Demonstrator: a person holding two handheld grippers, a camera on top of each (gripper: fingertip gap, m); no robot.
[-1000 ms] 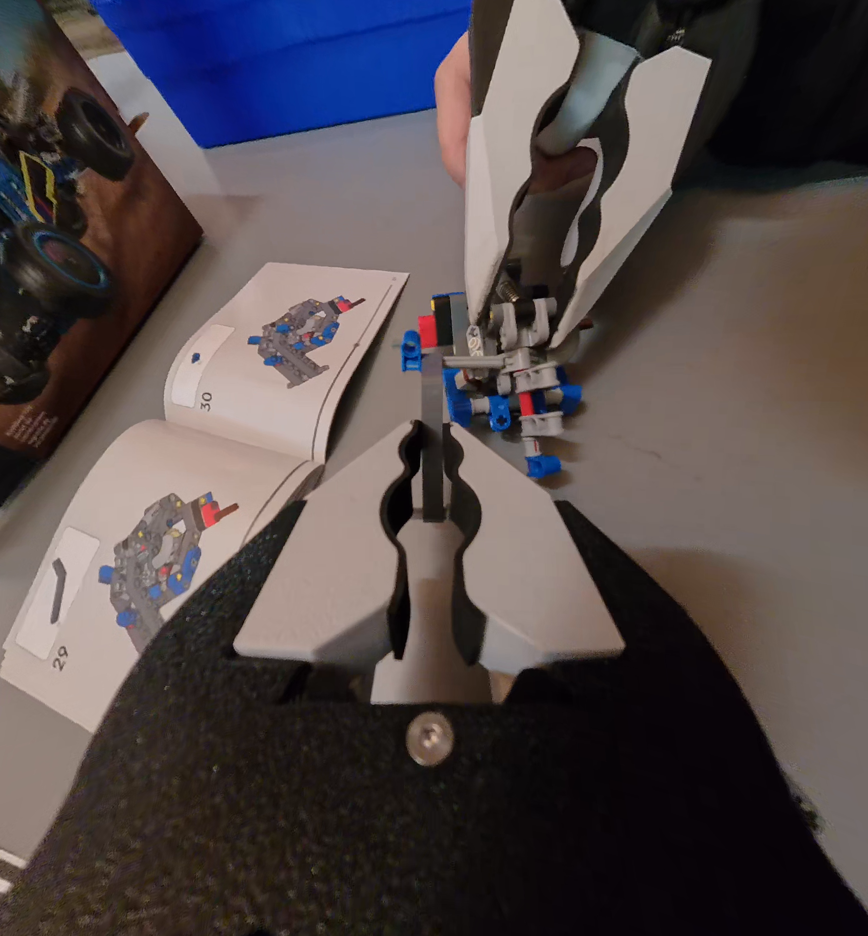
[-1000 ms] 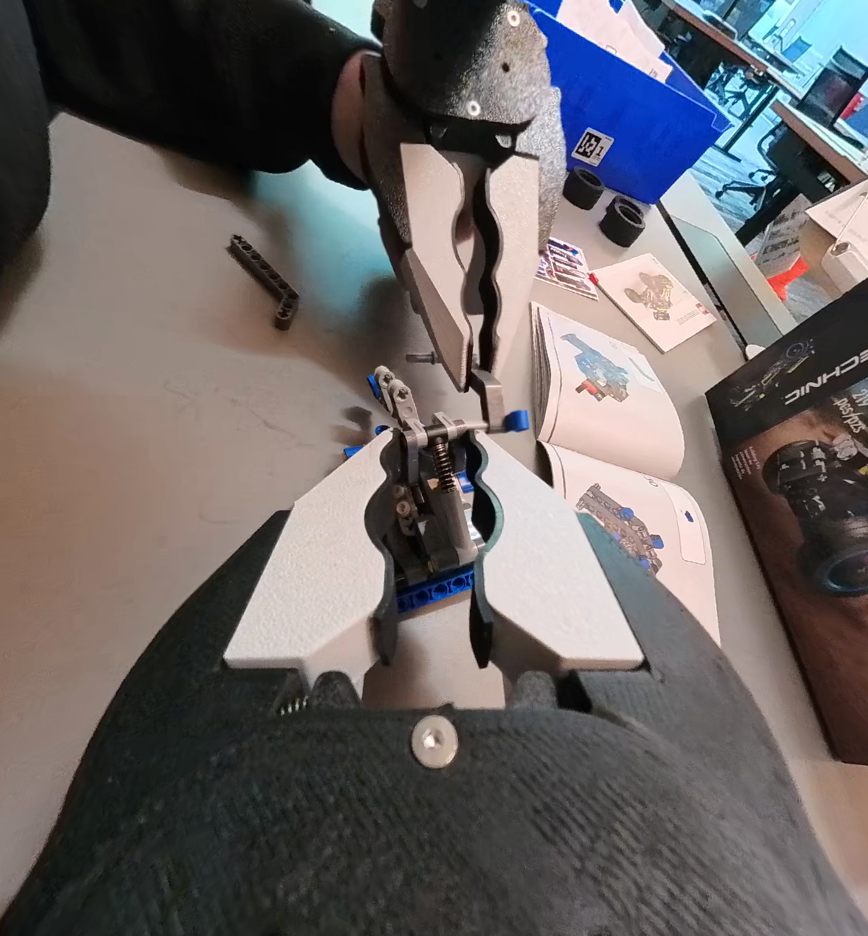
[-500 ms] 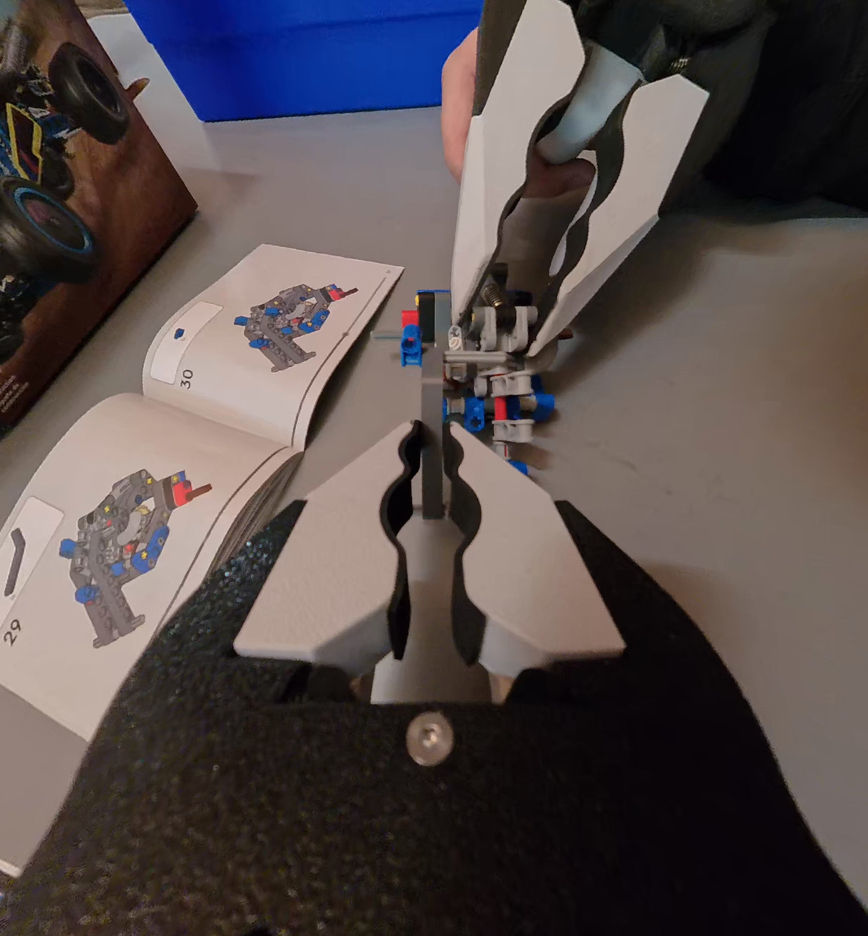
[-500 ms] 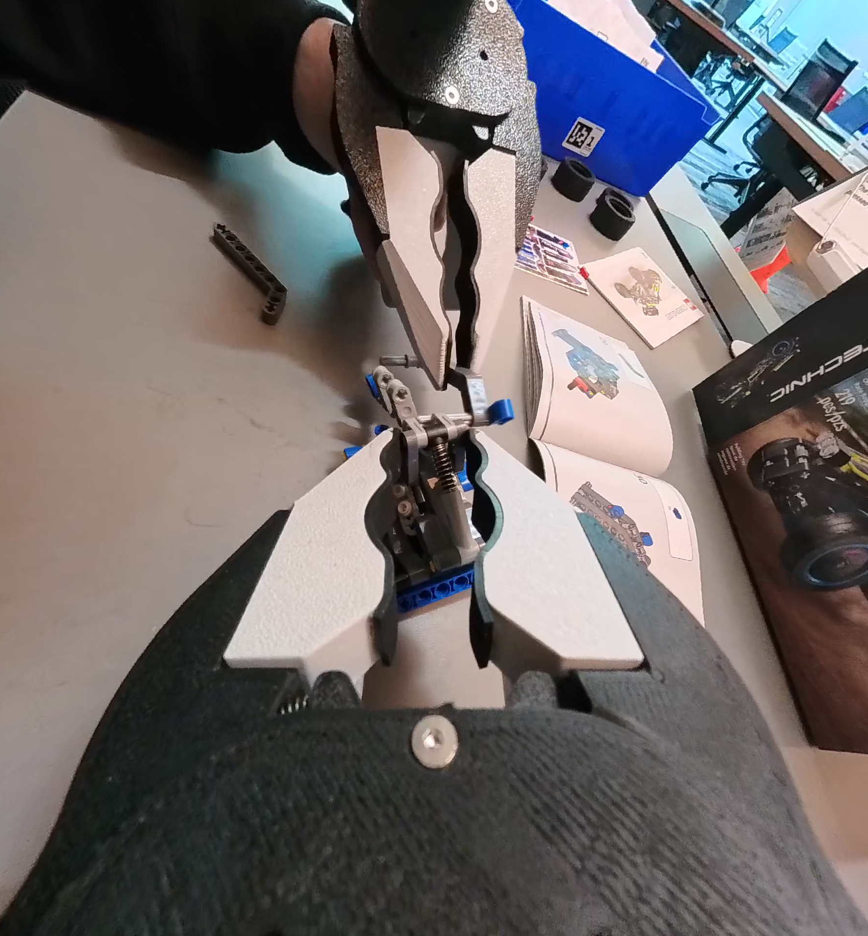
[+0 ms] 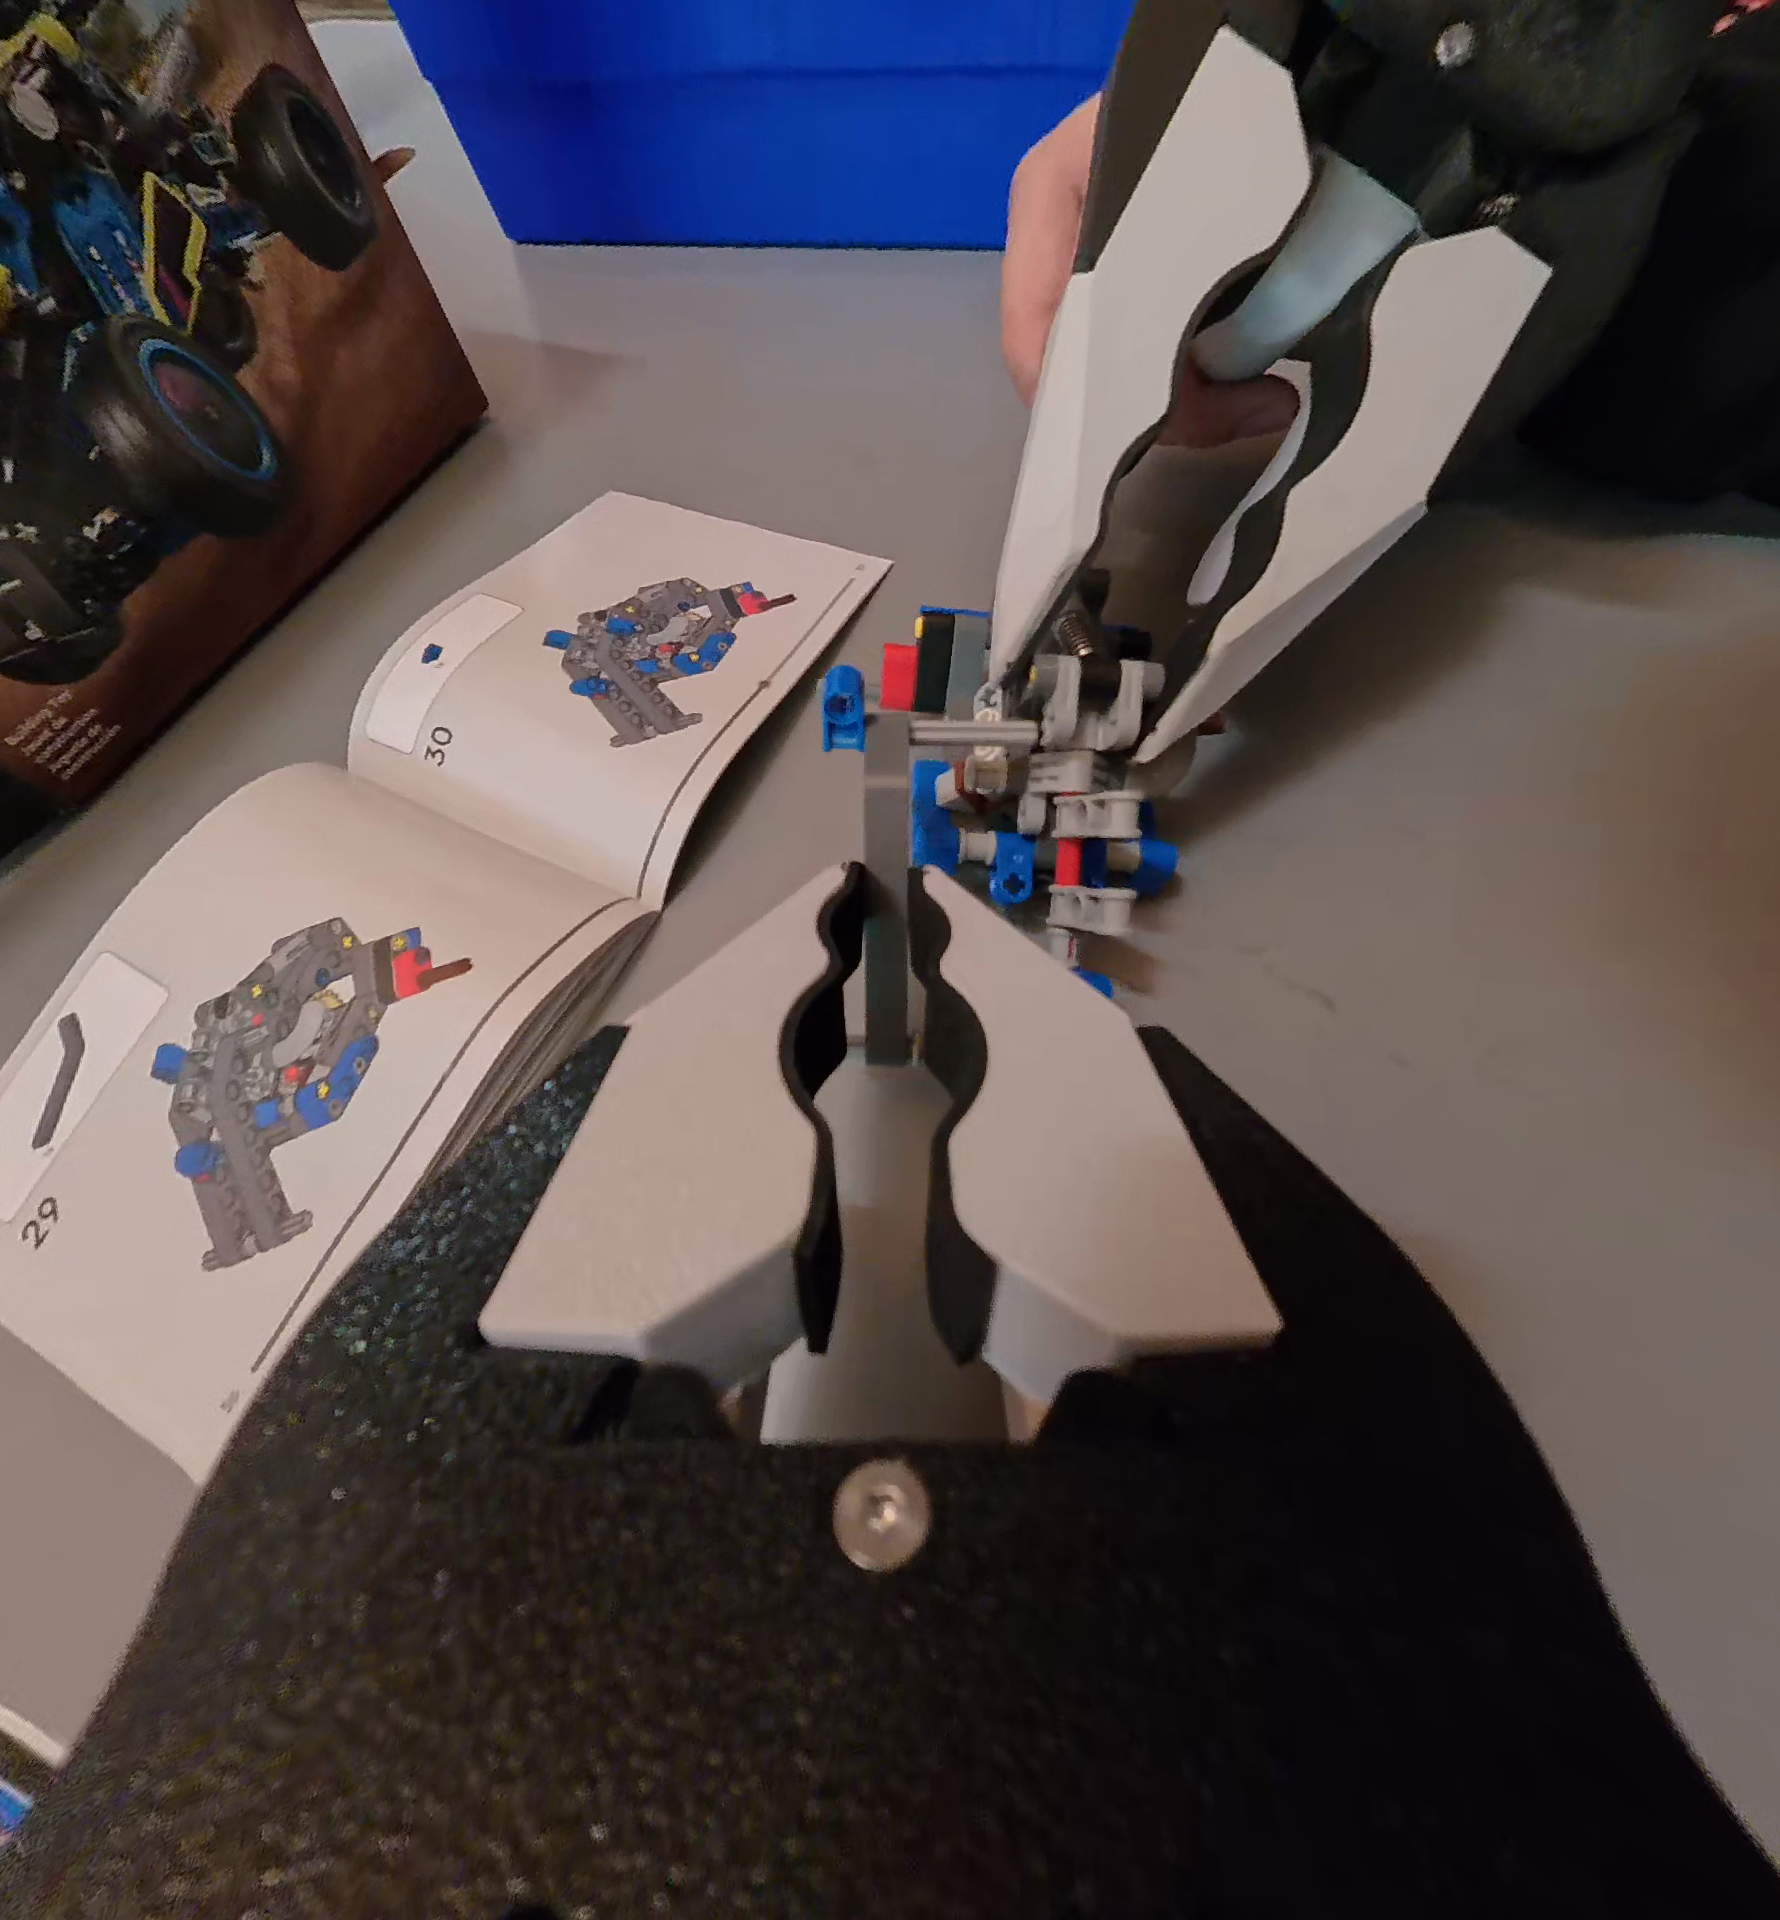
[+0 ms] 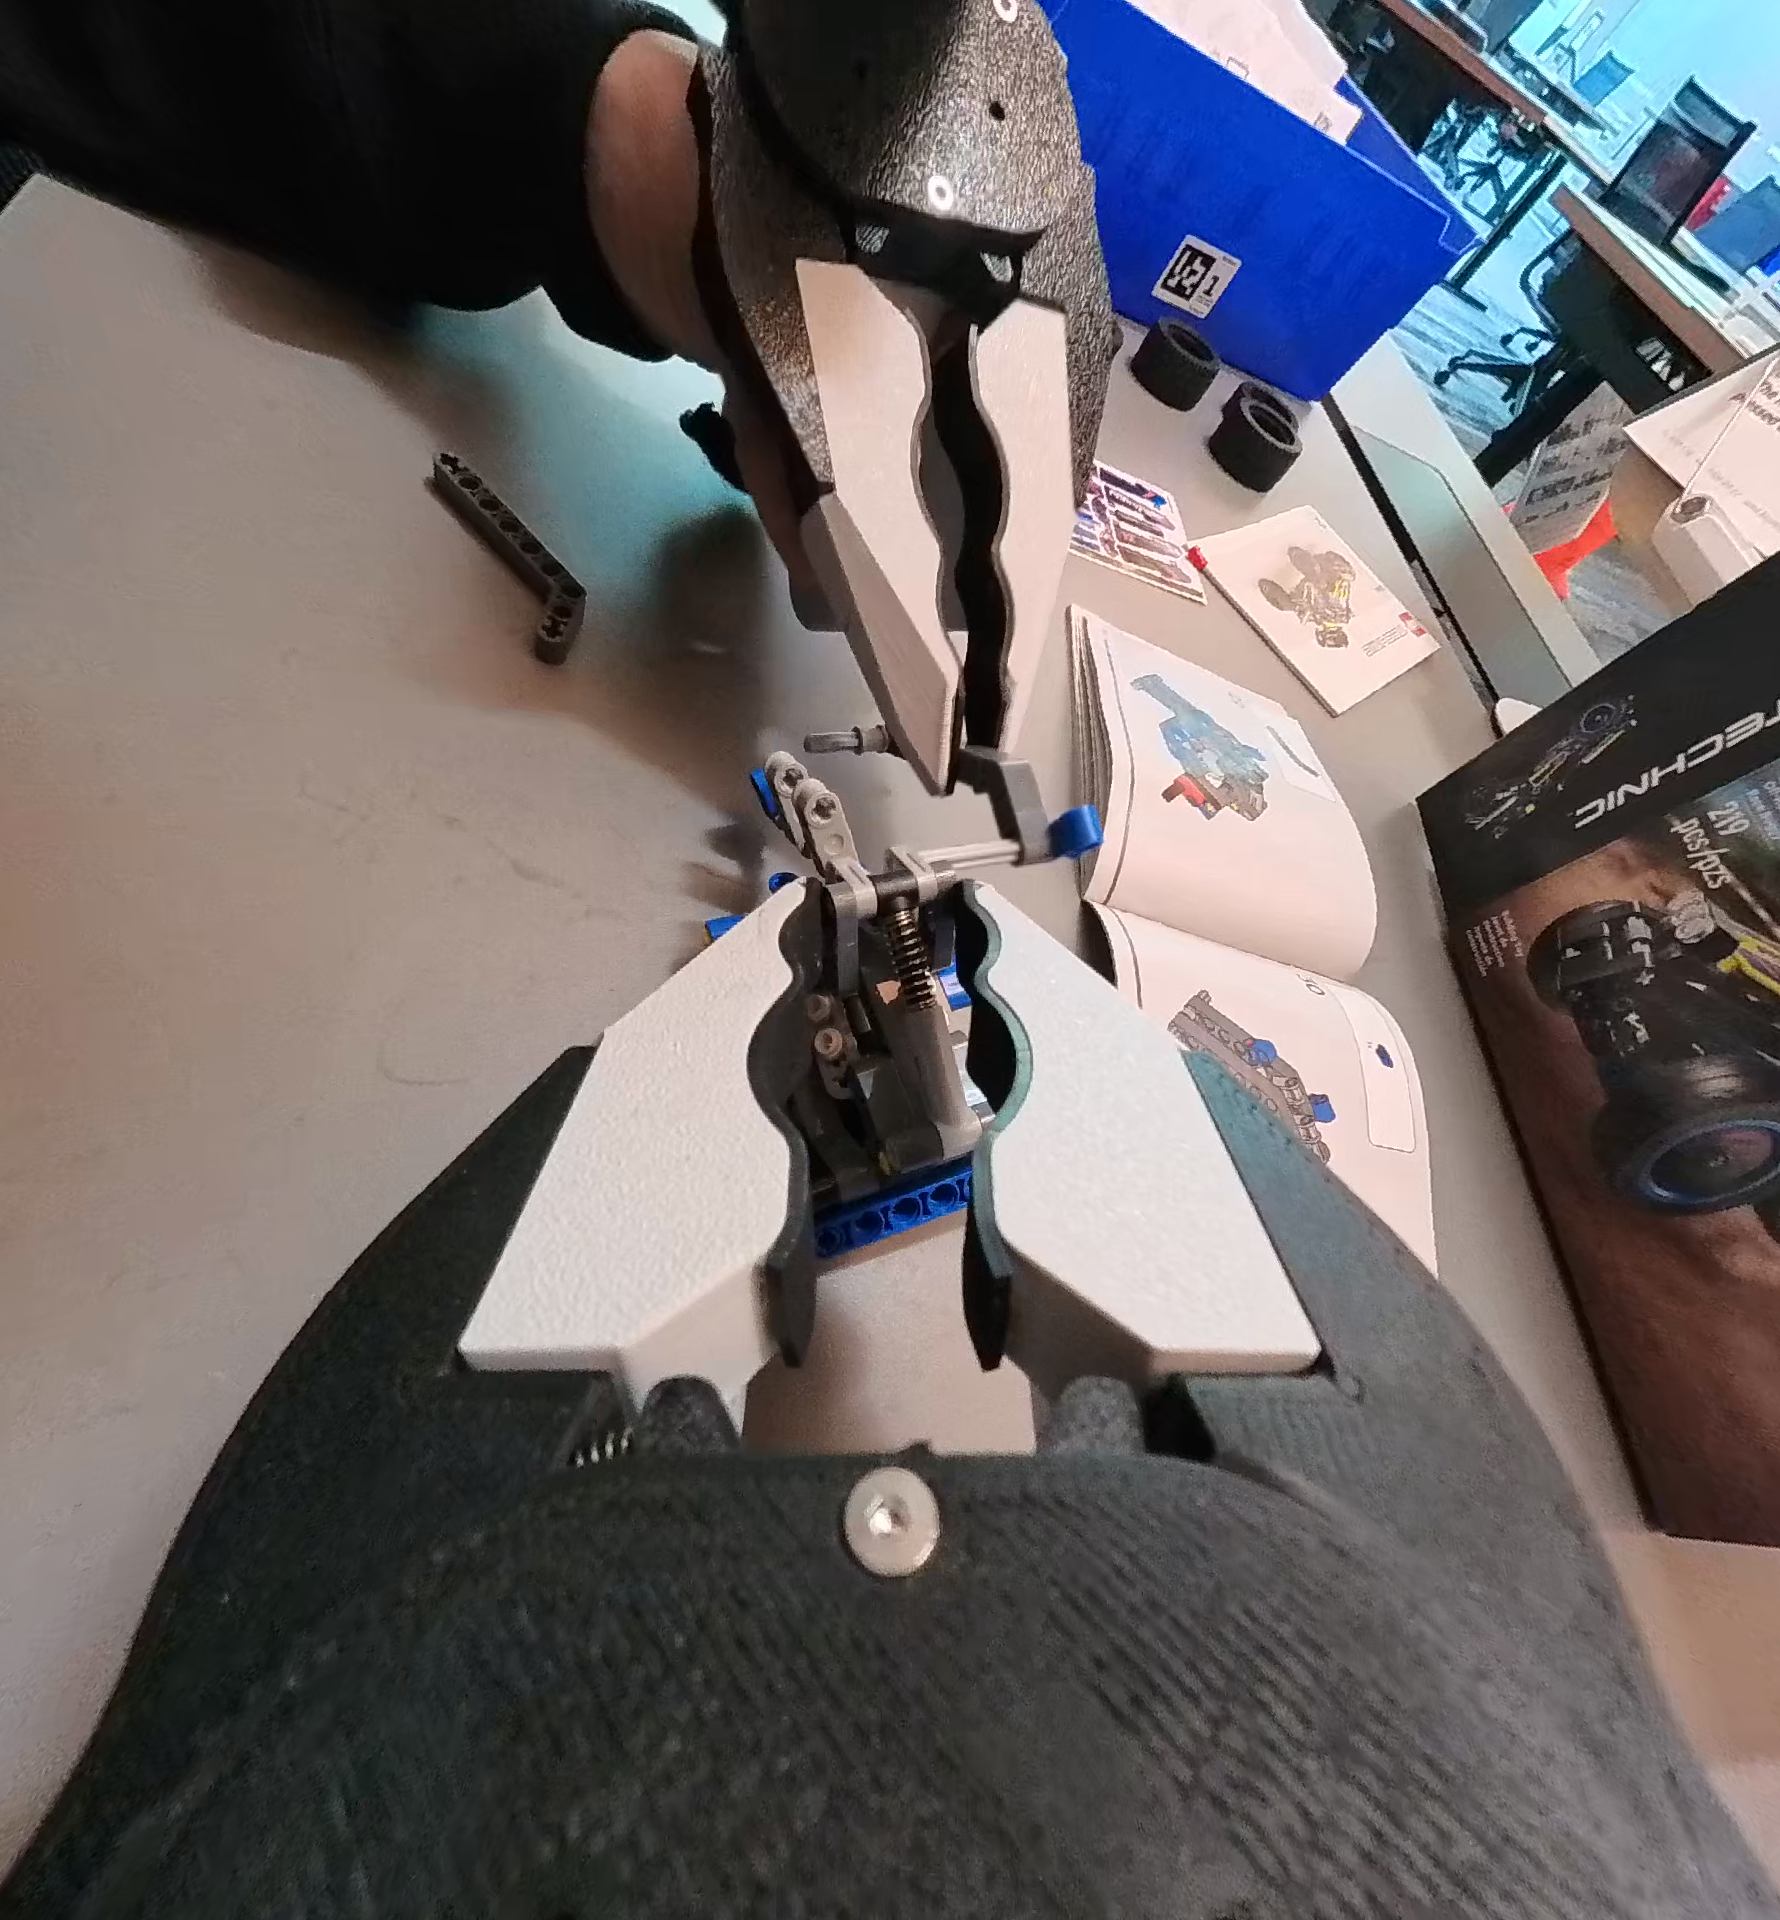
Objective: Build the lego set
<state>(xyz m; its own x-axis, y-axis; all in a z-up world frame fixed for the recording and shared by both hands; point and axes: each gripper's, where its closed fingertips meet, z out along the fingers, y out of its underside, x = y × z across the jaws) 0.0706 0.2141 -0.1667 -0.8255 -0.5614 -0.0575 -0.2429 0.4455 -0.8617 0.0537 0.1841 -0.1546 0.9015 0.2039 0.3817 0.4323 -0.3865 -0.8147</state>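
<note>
My left gripper (image 5: pixel 886 883) is shut on a dark grey beam (image 5: pixel 888 810) and holds it upright against the left side of the lego assembly (image 5: pixel 1062 821), a grey, blue and red build. The beam's far end (image 6: pixel 1005 795) sits on a thin grey axle sticking out of the assembly, with a blue piece (image 6: pixel 1073 828) at the axle's tip. My right gripper (image 6: pixel 884 904) is shut on the assembly (image 6: pixel 896 1029), which has a black spring and a blue base beam. In the left wrist view the right gripper (image 5: pixel 1078 717) comes down from the upper right. In the right wrist view the left gripper (image 6: pixel 953 774) comes from above.
An open instruction booklet (image 5: pixel 512 831) lies left of the assembly, with the set's box (image 5: pixel 138 364) behind it. A spare dark grey angled beam (image 6: pixel 507 556) lies on the grey table (image 6: pixel 242 935). Two black tyres (image 6: pixel 1177 358), a sticker sheet (image 6: pixel 1135 530), a small leaflet (image 6: pixel 1312 603) and a blue bin (image 6: pixel 1260 177) sit farther back. The grippers' ends are close to 4 cm from one another.
Both grippers keep their hold. The left gripper with the beam has tilted and shifted slightly while staying at the assembly's side. The assembly has barely moved.
</note>
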